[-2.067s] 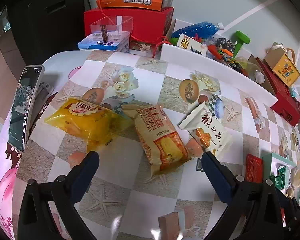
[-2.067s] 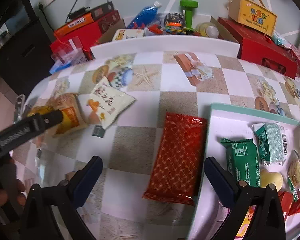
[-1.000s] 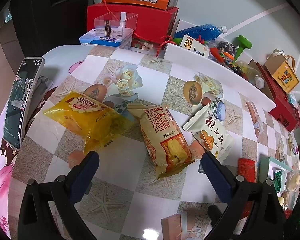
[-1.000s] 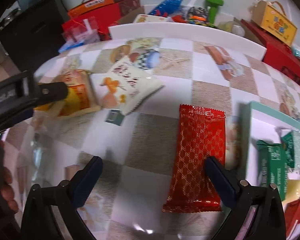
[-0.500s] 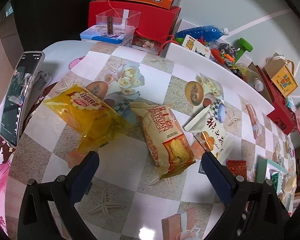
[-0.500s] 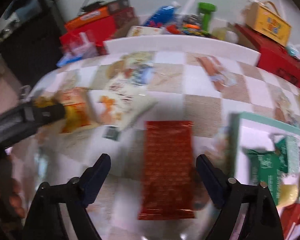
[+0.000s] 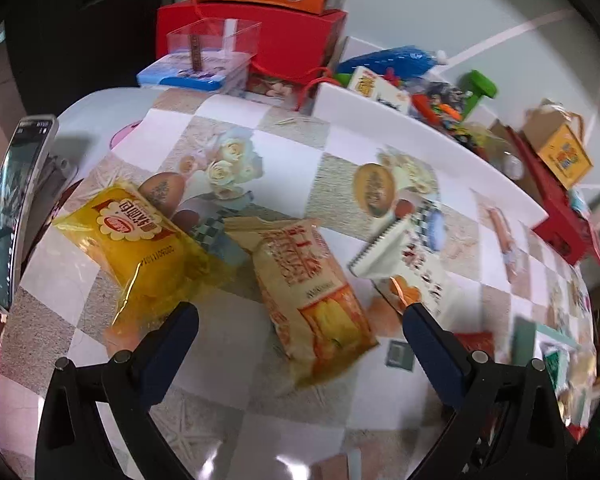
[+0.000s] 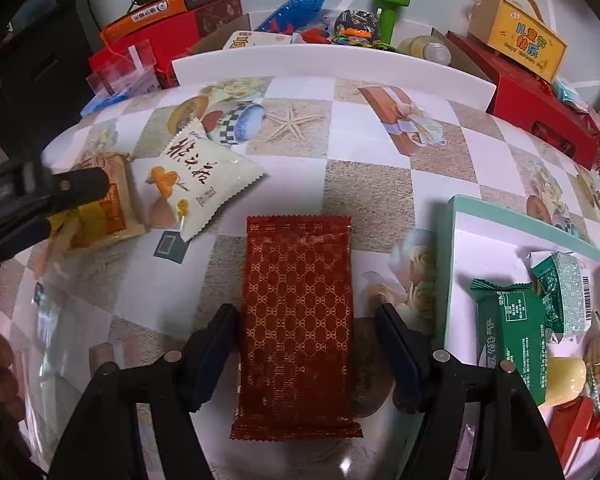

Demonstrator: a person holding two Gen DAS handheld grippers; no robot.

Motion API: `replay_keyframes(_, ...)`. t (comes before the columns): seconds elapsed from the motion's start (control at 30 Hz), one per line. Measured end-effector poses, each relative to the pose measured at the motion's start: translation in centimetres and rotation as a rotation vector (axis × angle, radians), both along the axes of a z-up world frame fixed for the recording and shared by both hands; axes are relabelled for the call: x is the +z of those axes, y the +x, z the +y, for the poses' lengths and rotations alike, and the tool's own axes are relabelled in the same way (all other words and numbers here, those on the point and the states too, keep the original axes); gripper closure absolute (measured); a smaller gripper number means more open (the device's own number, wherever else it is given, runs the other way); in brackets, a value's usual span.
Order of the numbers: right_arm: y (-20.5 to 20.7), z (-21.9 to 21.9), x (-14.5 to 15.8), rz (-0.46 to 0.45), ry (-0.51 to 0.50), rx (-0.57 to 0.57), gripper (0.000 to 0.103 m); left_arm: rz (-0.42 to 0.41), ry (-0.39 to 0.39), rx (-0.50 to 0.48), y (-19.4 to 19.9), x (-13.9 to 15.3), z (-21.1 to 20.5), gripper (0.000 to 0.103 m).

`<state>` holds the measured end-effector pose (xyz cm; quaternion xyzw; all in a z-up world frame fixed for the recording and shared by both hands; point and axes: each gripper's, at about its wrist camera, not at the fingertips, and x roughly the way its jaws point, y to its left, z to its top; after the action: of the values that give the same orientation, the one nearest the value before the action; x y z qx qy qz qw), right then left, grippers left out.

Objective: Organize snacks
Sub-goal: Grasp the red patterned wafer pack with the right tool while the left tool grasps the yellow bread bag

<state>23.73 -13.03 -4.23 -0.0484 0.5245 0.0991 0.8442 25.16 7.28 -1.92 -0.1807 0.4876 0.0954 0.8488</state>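
Observation:
A red patterned snack packet point(image 8: 298, 320) lies flat on the table, its lower half between the open fingers of my right gripper point(image 8: 306, 326). A white box with a teal rim point(image 8: 528, 232) at the right holds green packets point(image 8: 514, 326) and other small snacks. A white bag point(image 8: 200, 176), a beige bag point(image 8: 112, 208) and, in the left wrist view, a yellow bag point(image 7: 140, 240) lie at the left. My left gripper point(image 7: 300, 320) is open, low over the beige bag point(image 7: 312, 300).
A phone on a stand point(image 7: 10, 208) is at the table's left edge. Red boxes point(image 7: 252, 40), a clear box, a blue bottle point(image 8: 296, 4), a green dumbbell point(image 8: 390, 10) and a yellow carton point(image 8: 518, 44) crowd behind a white board point(image 8: 332, 64).
My right gripper has moved in over the red packet and its fingers have narrowed around it. My left gripper has moved slightly closer to the bags.

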Motion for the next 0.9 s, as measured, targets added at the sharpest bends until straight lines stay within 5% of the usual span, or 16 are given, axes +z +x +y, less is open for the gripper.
replay_keyframes(0.07,0.0,0.1,0.0,-0.004,-0.006,0.001,0.03,0.006,-0.005,-0.002,0.5,-0.7,0.0,0.005)
replay_keyframes(0.3,-0.1,-0.3,0.3,-0.012,-0.002,-0.012,0.05,-0.004,-0.024,0.001,0.8,-1.4,-0.6,0.053)
replay_keyframes(0.6,-0.6,-0.9,0.9,-0.007,0.035,-0.027,0.055,-0.029,-0.084,-0.011,-0.2,-0.7,-1.3,0.06)
replay_keyframes(0.9,-2.3,-2.6,5.1,-0.077,0.116,-0.055,0.055,-0.087,-0.071,-0.045,-1.6,2.6,-2.9,0.061)
